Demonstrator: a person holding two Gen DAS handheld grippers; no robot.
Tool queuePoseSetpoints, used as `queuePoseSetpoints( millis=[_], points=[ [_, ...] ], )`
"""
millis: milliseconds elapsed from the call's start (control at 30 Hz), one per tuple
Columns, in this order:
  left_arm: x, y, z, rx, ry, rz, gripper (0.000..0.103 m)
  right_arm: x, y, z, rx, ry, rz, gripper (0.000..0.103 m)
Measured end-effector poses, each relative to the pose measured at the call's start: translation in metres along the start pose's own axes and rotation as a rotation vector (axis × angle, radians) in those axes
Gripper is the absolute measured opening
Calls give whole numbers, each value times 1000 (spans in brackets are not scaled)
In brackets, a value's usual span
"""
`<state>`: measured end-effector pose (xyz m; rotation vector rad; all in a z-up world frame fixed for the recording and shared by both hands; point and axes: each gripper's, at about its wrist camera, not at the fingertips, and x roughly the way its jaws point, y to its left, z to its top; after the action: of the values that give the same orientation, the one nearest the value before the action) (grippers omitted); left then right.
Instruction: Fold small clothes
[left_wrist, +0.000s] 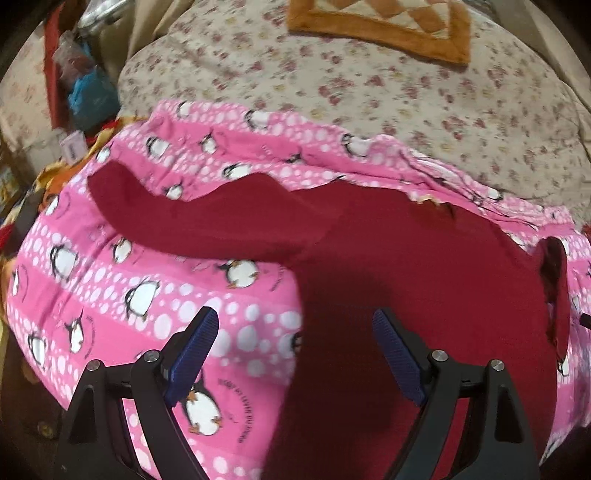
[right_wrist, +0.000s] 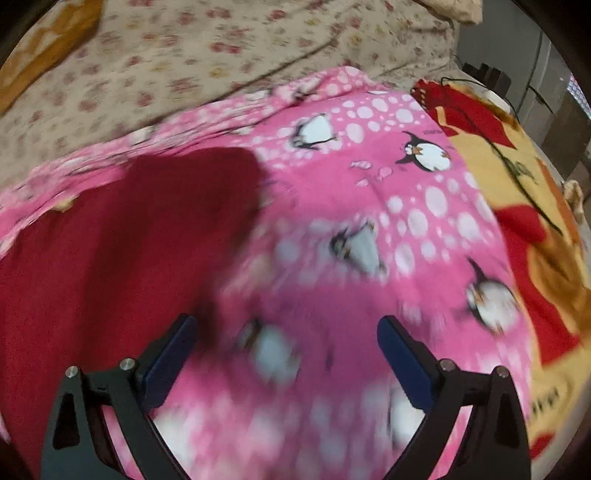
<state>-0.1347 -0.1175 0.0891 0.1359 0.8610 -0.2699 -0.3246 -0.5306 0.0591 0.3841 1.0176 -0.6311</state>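
While spread flat on pink penguin blanket (left_wrist: 92, 280), dark red garment (left_wrist: 424, 280) under right finger of empty, wide-open left gripper (left_wrist: 295, 325); beside left finger of right gripper (right_wrist: 286, 328), also spread, empty.

Red garment (right_wrist: 92, 258) cut off at left edge (penguin blanket (right_wrist: 280, 354) motion-blurred)

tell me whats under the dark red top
The dark red top lies spread on the pink penguin blanket, which shows around it. Whatever the blanket has directly beneath the top is covered.
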Motion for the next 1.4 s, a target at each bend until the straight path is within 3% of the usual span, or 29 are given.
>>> queuePoseSetpoints(
  millis=[233,433,633,800,1400],
  points=[
    [-10,-27,4,40,-17,-39,69,-92,64,-40,-78,-89,196,100],
    [-18,-39,7,57,-27,-54,69,-111,124,-51,-103,-139,285,100],
    [-20,-41,5,57,-35,-52,69,-94,165,-49,-77,-137,262,100],
    [-15,-41,7,50,-21,-50,69,-85,195,-48,-138,-165,215,100],
    [4,-39,2,45,11,-40,69,-61,214,-49,-164,-161,169,100]
  ],
)
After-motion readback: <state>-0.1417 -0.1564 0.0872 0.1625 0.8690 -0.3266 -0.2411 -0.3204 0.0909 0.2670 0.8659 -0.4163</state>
